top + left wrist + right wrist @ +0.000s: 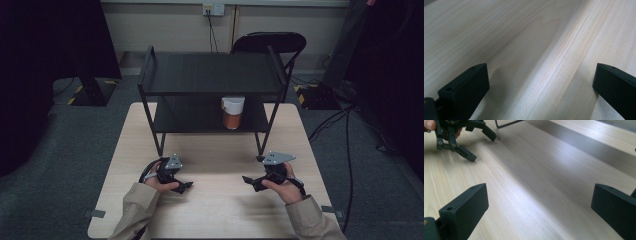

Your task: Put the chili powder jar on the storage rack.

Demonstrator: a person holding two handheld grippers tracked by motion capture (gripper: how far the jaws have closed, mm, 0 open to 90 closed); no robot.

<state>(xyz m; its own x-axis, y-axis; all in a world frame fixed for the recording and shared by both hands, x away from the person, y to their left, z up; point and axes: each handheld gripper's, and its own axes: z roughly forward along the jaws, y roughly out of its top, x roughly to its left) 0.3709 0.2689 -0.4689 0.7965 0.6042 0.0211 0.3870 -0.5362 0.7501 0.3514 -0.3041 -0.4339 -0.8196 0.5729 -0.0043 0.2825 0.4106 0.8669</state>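
Both tools (186, 187) (247, 180) agape — tabletop (220, 210)

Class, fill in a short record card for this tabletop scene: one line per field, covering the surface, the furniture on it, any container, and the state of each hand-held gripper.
Surface: light wooden table
Furniture: black two-tier shelf rack standing on the far half of the table
Container: cup with a white top and orange-brown lower part, upright on the rack's lower shelf, toward its right end
Left gripper: held low over the table, jaws wide open, nothing between them
Right gripper: held low over the table, jaws wide open, nothing between them
Behind the table: dark chair
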